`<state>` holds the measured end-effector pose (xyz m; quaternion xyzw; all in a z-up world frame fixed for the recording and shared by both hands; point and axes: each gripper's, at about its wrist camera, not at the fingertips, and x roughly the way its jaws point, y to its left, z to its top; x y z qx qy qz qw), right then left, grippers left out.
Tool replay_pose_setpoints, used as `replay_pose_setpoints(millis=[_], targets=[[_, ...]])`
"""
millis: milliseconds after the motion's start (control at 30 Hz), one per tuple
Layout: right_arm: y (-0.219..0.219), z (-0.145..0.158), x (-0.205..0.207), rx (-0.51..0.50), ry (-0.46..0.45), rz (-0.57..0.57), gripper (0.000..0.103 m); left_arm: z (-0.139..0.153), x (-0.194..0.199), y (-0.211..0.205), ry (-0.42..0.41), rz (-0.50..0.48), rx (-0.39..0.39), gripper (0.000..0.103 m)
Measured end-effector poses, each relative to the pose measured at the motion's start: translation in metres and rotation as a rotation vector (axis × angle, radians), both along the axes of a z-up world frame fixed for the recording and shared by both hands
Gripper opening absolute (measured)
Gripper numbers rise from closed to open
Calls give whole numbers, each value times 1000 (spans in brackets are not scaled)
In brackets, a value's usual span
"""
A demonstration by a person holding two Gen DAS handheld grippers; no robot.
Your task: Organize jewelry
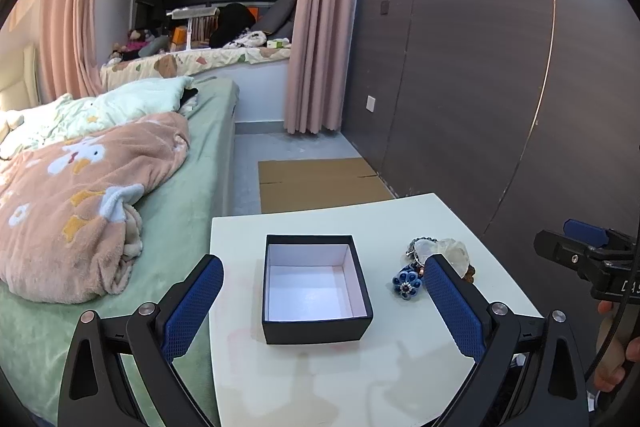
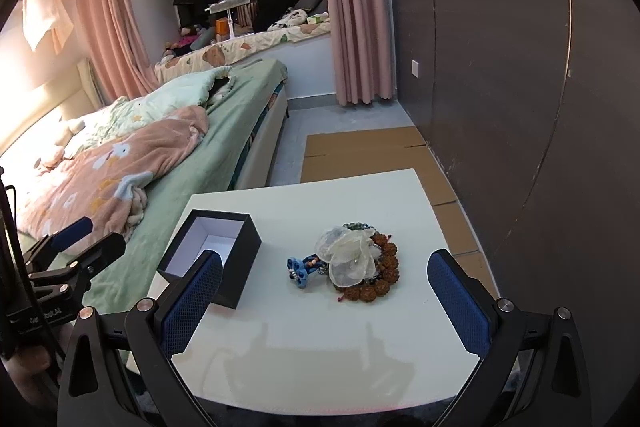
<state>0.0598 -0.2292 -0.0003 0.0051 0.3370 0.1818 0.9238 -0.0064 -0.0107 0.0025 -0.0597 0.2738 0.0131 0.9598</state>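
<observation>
An open black box (image 1: pixel 316 287) with a white, empty inside stands on the white table (image 1: pixel 360 367); it also shows in the right wrist view (image 2: pixel 212 259). A pile of jewelry (image 2: pixel 356 263) lies to its right: a sheer white flower (image 2: pixel 350 255), a brown bead bracelet (image 2: pixel 384 279) and a blue flower piece (image 2: pixel 300 273). The pile shows in the left wrist view (image 1: pixel 436 263), partly behind a finger. My left gripper (image 1: pixel 320 307) is open, straddling the box from the near side. My right gripper (image 2: pixel 326 303) is open and empty, in front of the pile.
A bed (image 1: pixel 100 187) with a pink blanket borders the table's left edge. A dark wood wall panel (image 1: pixel 500 87) runs along the right. Flattened cardboard (image 1: pixel 320 183) lies on the floor beyond the table. The right gripper's body (image 1: pixel 588 259) shows at the right edge.
</observation>
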Motion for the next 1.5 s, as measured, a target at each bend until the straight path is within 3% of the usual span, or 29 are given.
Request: replay_pose_setpoints(millis=[1500], targets=[[1, -2, 5, 7, 17, -14, 103, 3, 3, 1, -3, 12, -23, 100]])
